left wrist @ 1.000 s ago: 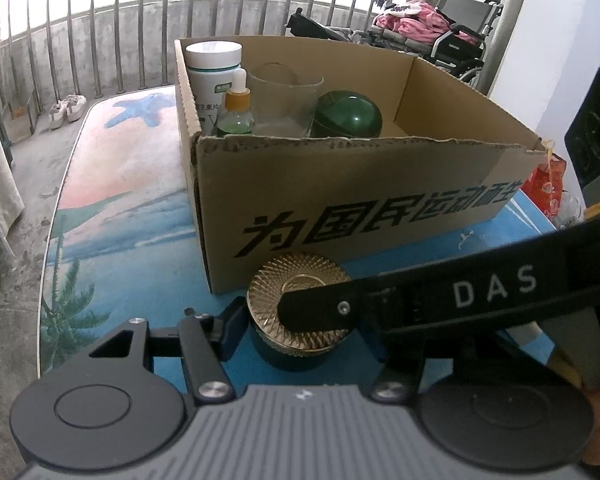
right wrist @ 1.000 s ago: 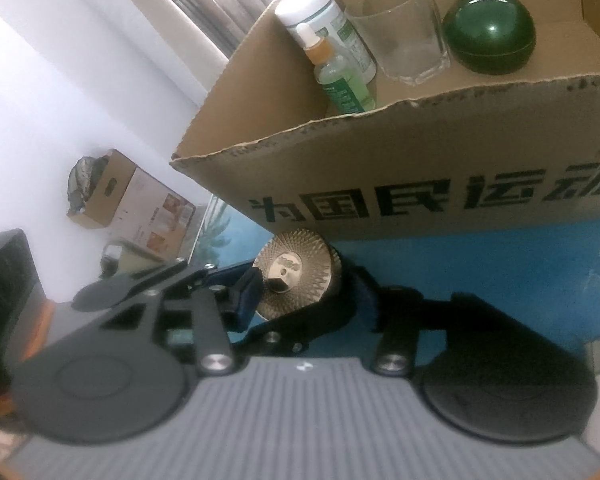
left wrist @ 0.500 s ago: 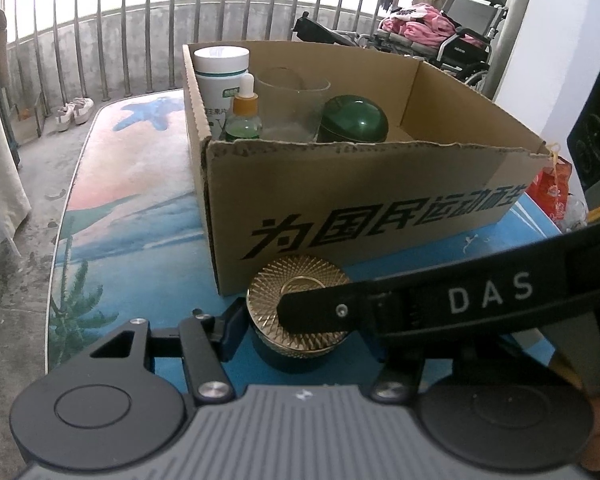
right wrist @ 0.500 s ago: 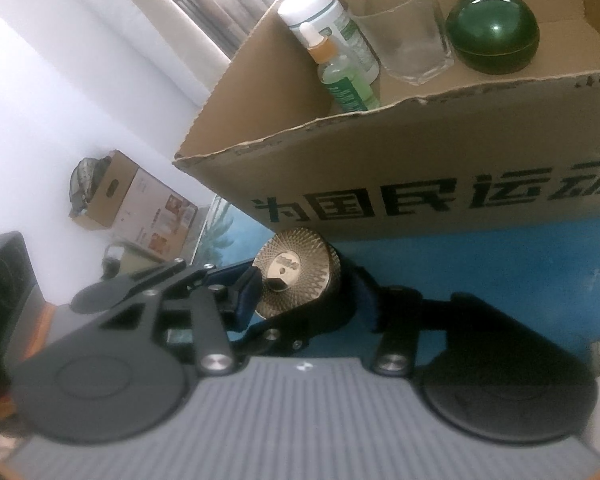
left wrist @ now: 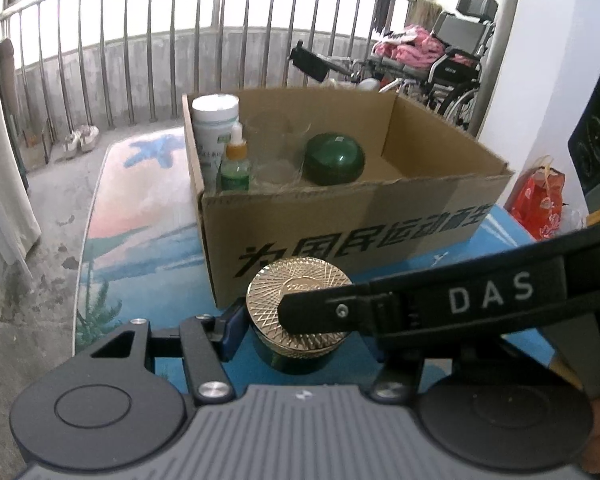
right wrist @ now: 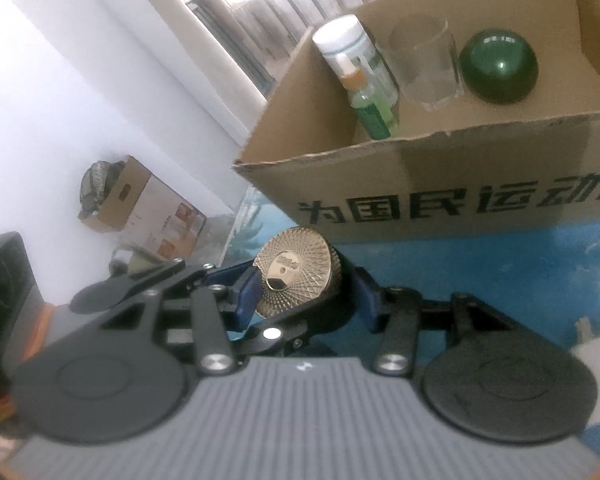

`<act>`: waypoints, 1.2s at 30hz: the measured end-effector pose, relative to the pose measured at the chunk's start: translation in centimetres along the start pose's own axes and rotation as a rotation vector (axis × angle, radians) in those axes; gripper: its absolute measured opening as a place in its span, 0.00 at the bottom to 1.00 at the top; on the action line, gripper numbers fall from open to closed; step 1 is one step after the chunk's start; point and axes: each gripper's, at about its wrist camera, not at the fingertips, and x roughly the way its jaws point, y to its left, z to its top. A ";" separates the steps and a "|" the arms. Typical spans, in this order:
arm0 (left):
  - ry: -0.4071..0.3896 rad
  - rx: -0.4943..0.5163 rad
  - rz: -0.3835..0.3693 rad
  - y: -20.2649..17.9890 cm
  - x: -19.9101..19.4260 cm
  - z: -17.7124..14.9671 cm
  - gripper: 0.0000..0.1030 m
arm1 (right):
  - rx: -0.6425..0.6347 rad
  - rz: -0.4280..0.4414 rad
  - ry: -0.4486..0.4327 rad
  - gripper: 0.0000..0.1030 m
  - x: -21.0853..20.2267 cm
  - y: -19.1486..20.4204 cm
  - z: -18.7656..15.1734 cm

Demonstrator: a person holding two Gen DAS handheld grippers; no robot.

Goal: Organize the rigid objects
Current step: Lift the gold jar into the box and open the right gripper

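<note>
Grips the gold-lidded jar [left wrist: 298, 312] from two sides: clamped in the left hand-held gripper [left wrist: 300, 336] and also in the right hand-held gripper [right wrist: 306, 292], pads pressed on its body. Sits higher than a moment ago, apparently raised off the bench [left wrist: 140, 216], looking further into the cardboard box [left wrist: 340, 216]. Probably marks the start of the carry inside. Must clear the ragged front rim. Finds open floor right of the green dome [left wrist: 334, 158]; crowds white bottle [left wrist: 214, 120], dropper bottle [left wrist: 235, 164] and glass [left wrist: 278, 148] leftward.

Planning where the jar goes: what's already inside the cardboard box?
In the cardboard box: white bottle, dropper bottle, clear glass, green dome. The front wall hides the floor nearest it.
</note>
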 end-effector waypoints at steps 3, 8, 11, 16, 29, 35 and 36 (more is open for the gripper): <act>-0.029 0.026 0.006 -1.1 -1.7 0.3 0.58 | -0.011 0.011 -0.036 0.47 -1.9 0.8 -0.5; -0.077 0.089 0.010 -3.5 -3.9 2.1 0.58 | -0.043 0.026 -0.104 0.47 -5.6 1.5 -0.5; -0.098 0.121 -0.003 -5.0 -4.3 4.2 0.58 | -0.066 0.025 -0.133 0.48 -7.9 1.5 0.7; -0.123 0.169 -0.041 -7.5 -3.5 9.1 0.58 | -0.082 0.002 -0.147 0.49 -11.0 0.5 4.8; -0.024 0.178 -0.144 -10.1 6.8 18.4 0.58 | -0.055 -0.094 -0.086 0.49 -12.5 -7.6 16.7; 0.048 0.121 -0.183 -8.4 13.3 20.2 0.58 | -0.013 -0.122 -0.029 0.49 -8.7 -12.3 20.2; 0.057 0.110 -0.189 -8.2 14.4 20.4 0.58 | -0.012 -0.128 -0.016 0.49 -7.9 -13.1 20.9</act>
